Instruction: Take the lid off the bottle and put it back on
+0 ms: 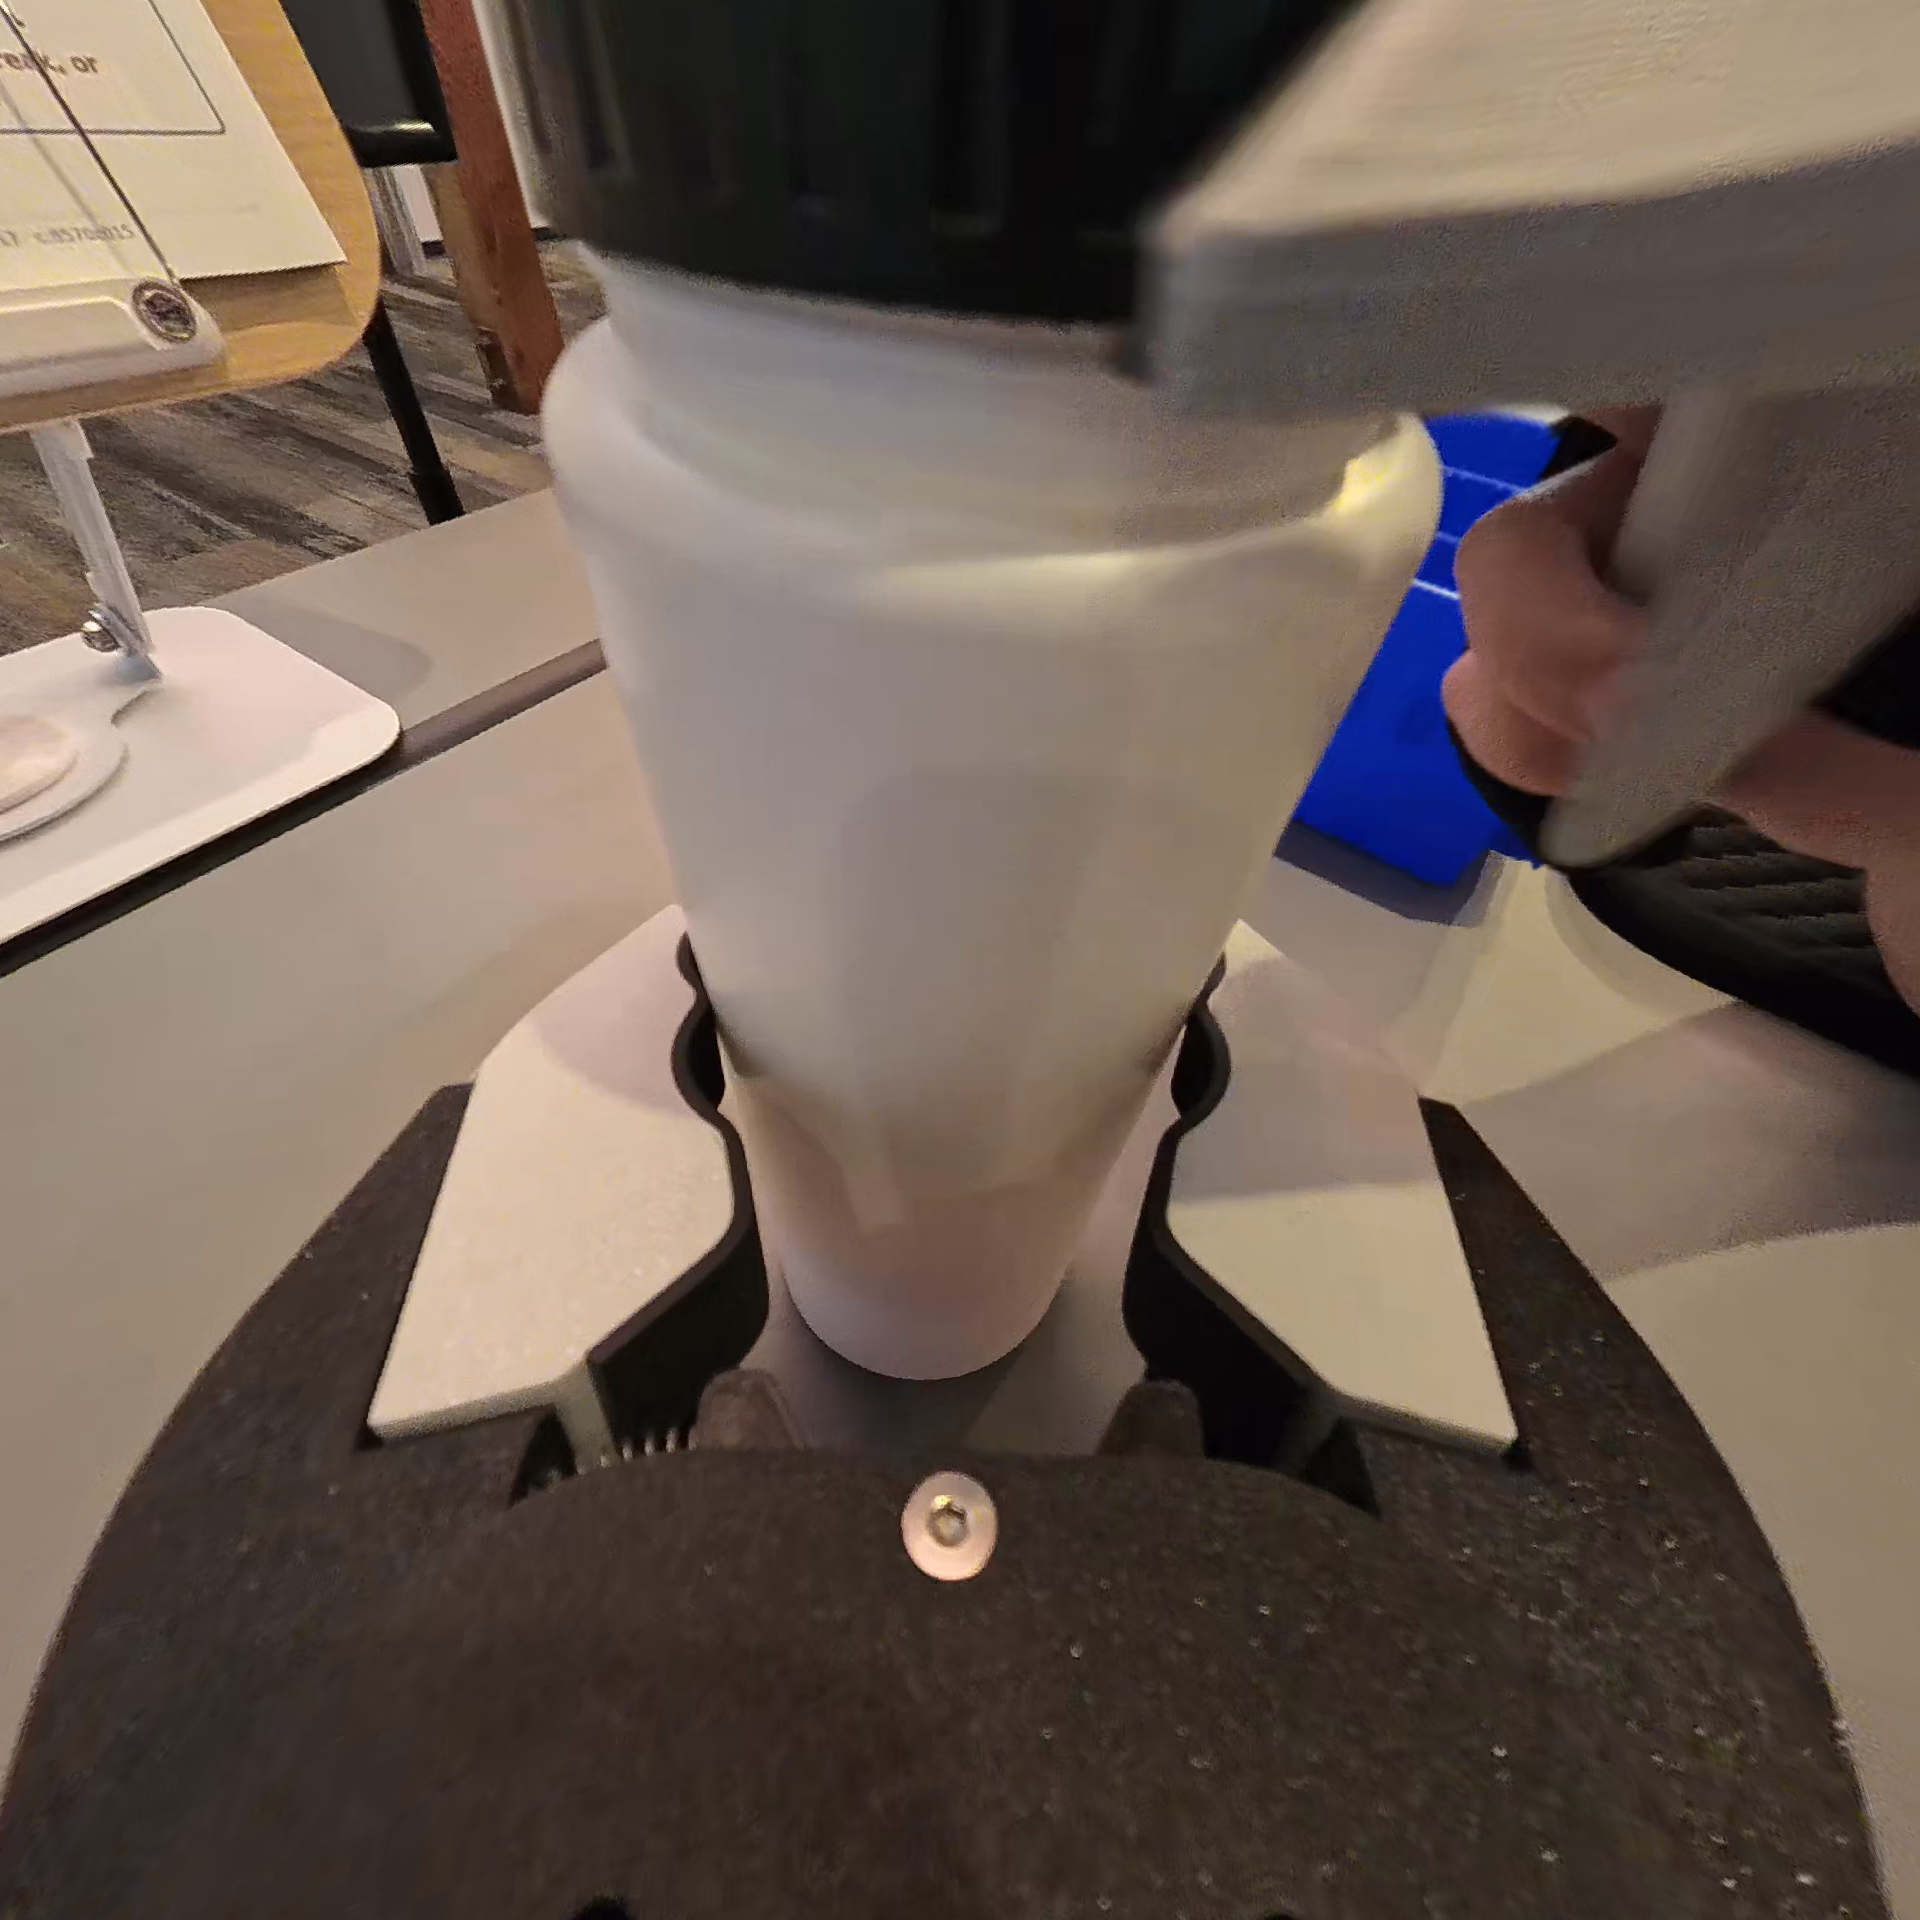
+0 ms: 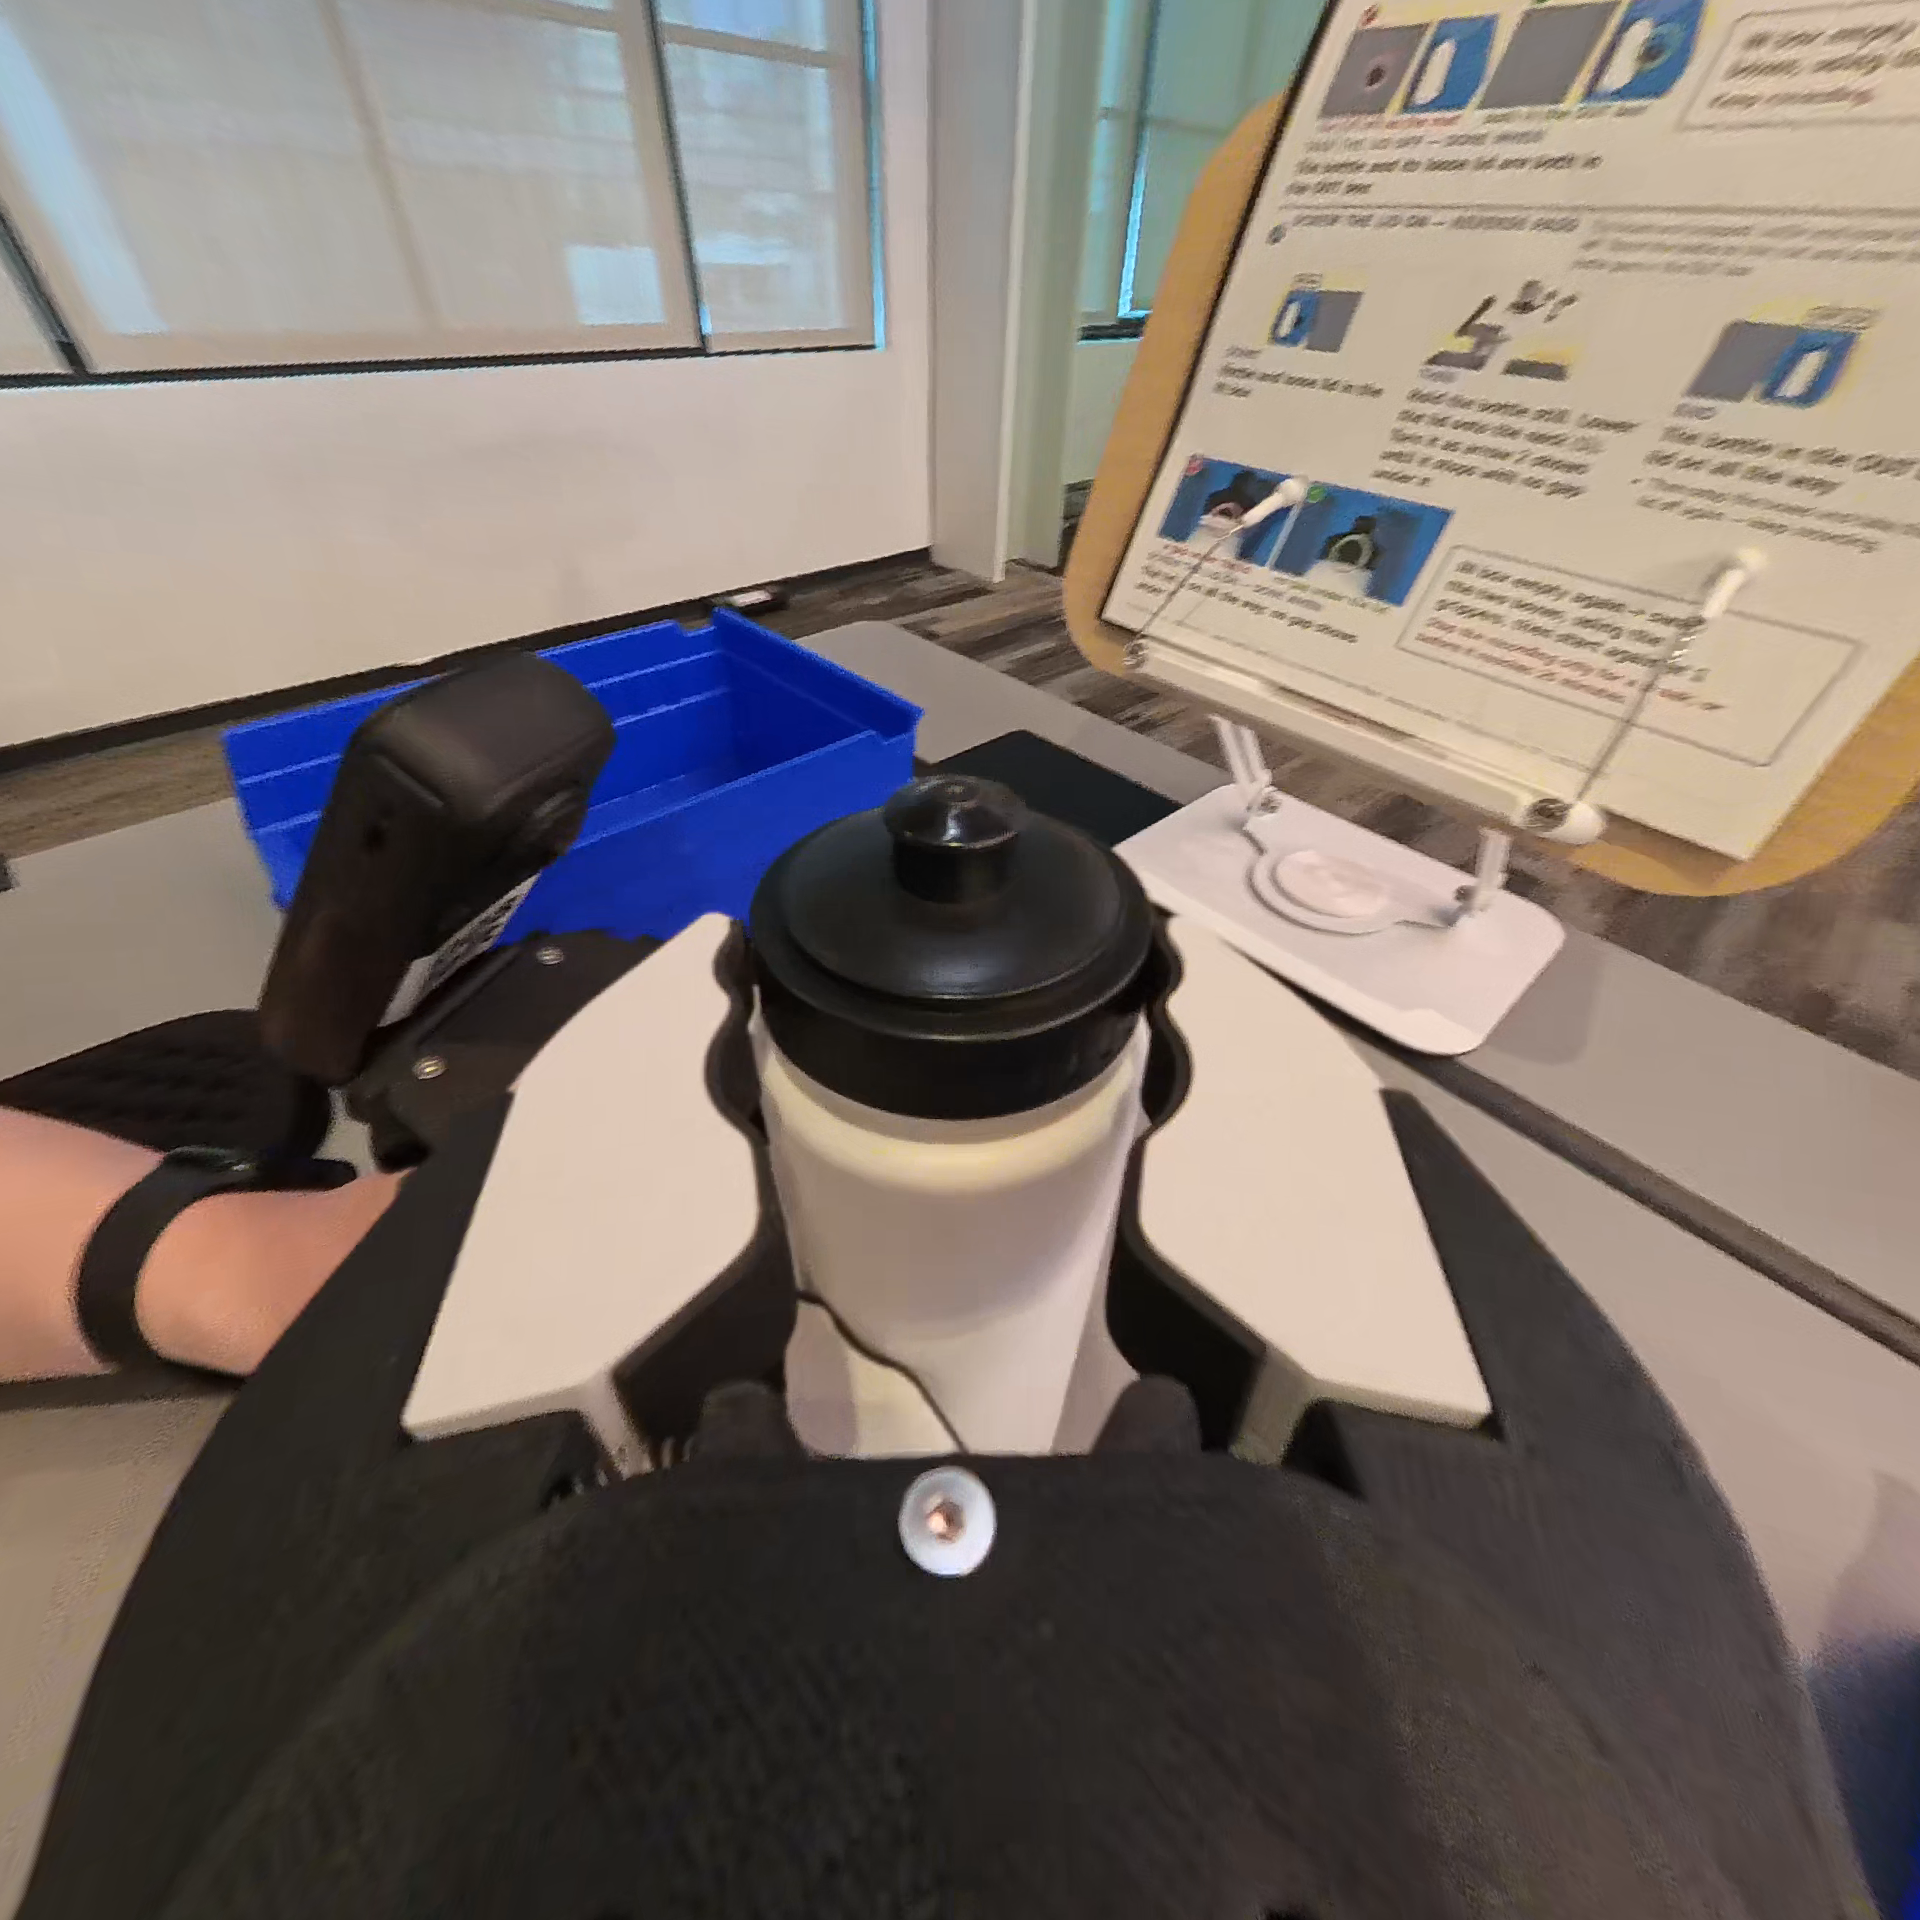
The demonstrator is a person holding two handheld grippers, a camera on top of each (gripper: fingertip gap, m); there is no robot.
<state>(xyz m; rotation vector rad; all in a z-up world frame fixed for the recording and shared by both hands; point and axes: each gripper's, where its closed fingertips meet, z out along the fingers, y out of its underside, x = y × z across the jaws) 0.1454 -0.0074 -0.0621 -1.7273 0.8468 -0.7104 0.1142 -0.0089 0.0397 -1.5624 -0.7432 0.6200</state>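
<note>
Stretching under both grippers is a grey table (image 2: 1662, 1195), the biggest thing in view. Beyond the right fingers and to their right stands a printed sheet on a tan board (image 2: 1538, 416) with a white stand (image 2: 1340, 935). Beyond the fingers and to their left lies a blue bin (image 2: 727, 748), open upward.

Between the fingers of both grippers stands the white bottle (image 2: 945, 1226), upright. The left gripper (image 1: 951, 1049) holds it low on the body: its two dark fingers (image 1: 717, 1174) are closed narrow and press against the bottle's sides, with the base of the bottle near the inner end of the gap. The right gripper (image 2: 951, 997) is closed around the black lid (image 2: 951, 956), which sits on the neck of the bottle; the finger pads (image 2: 732, 1018) touch the lid's rim on both sides. The spout of the lid points up, just beyond the fingertips.

In the left wrist view the lid (image 1: 852, 156) is blurred at the top, and a hand (image 1: 1548, 655) holds the right gripper's grey handle to the right of the bottle.
</note>
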